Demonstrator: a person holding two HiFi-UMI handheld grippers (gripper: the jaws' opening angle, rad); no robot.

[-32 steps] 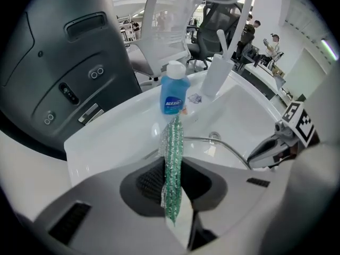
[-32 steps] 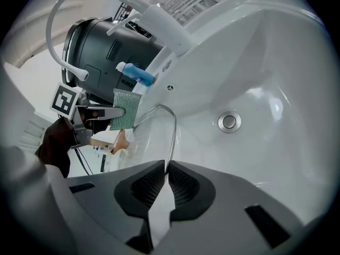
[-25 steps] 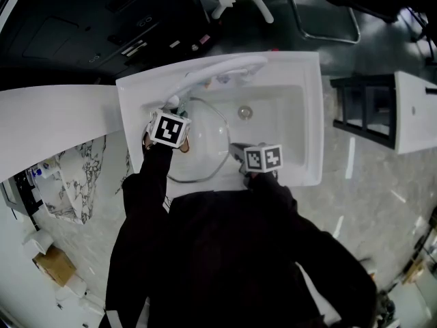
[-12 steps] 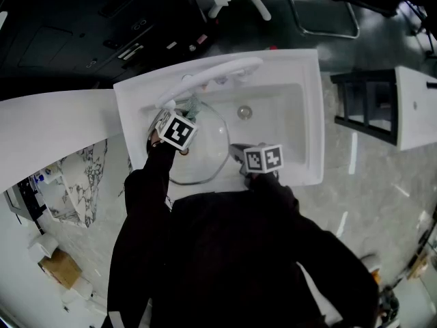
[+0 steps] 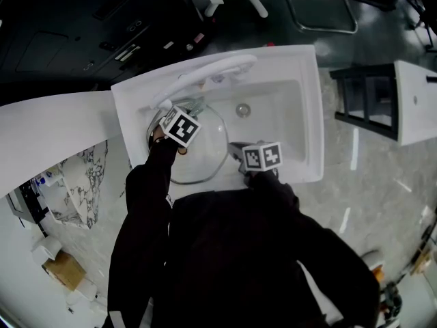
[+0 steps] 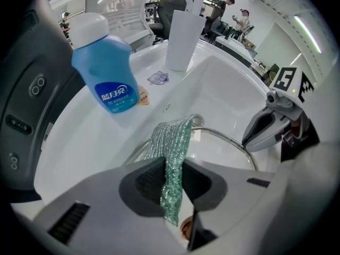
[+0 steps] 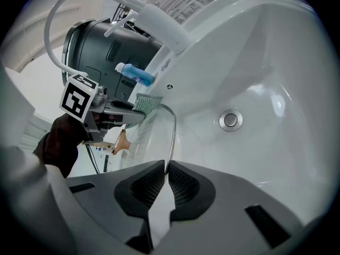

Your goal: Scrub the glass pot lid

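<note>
Over the sink, your left hand-held gripper, clamping cloth, has slid along the lid your right hand-held gripper pinches, mid-scrub.

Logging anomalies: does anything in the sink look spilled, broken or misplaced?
Nothing stands out: right claw grips the glass lid by its rim, left claw holds a green scrub cloth at its edge, blue bottle stands upright.

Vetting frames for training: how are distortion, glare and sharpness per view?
Head view: fisheye bows the sink, lower half dark. Left gripper view: vignetted corners, mesh cloth crisp. Right gripper view: glare on the sink; glass lid shows mostly as rim.
</note>
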